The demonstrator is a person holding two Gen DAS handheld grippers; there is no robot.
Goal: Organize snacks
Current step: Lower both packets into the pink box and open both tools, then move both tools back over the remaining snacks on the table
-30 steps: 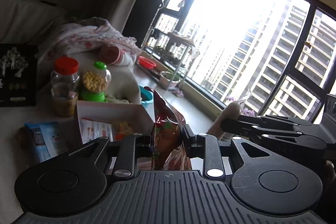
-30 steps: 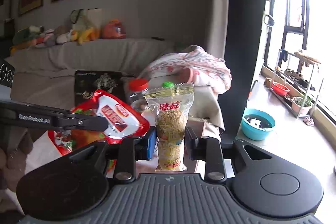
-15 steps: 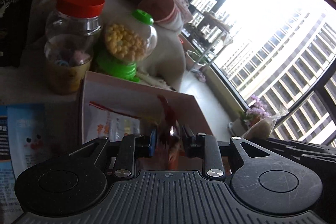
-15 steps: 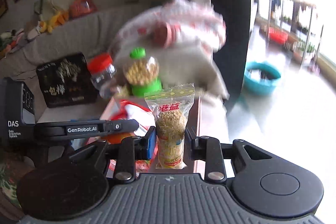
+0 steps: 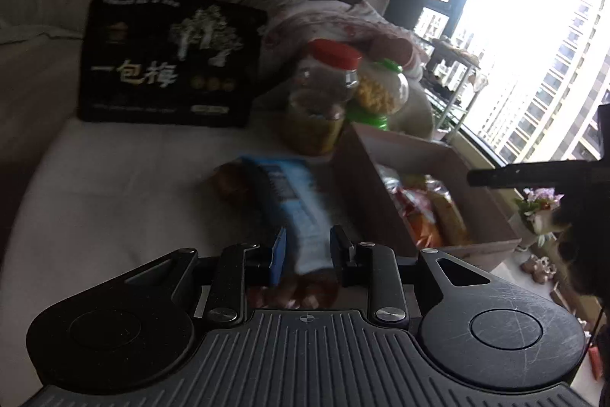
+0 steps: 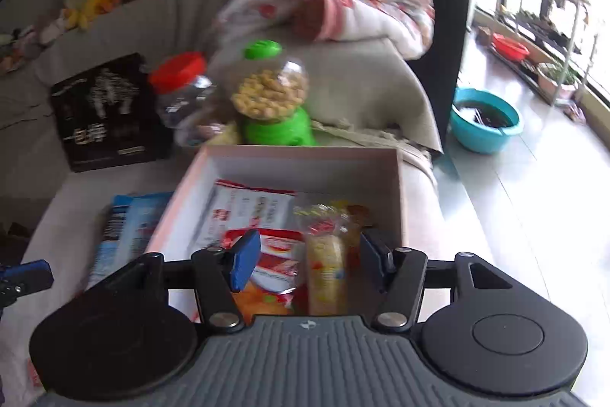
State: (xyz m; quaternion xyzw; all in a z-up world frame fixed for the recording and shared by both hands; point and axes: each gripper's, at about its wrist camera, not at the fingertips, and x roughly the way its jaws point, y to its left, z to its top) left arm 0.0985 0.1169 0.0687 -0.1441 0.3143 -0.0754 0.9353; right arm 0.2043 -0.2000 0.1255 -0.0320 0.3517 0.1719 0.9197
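Both snack packets now lie released in the pink box (image 6: 398,178). Left gripper (image 5: 307,252), fingers apart, straddles the blue packet (image 5: 293,208) beside that box, long axis running away; right gripper (image 6: 309,260) gapes.

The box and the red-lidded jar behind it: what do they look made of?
Box: looks like cardboard, matte pinkish-white, with thin straight walls and crisp corners. Red-lidded jar: probably clear plastic; the contents show through its glossy wall, and the lid is opaque red. Blur leaves it uncertain.

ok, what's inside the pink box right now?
The pink box holds a white sachet, a red pouch and a clear noodle pack. Whatever lies under them is covered.
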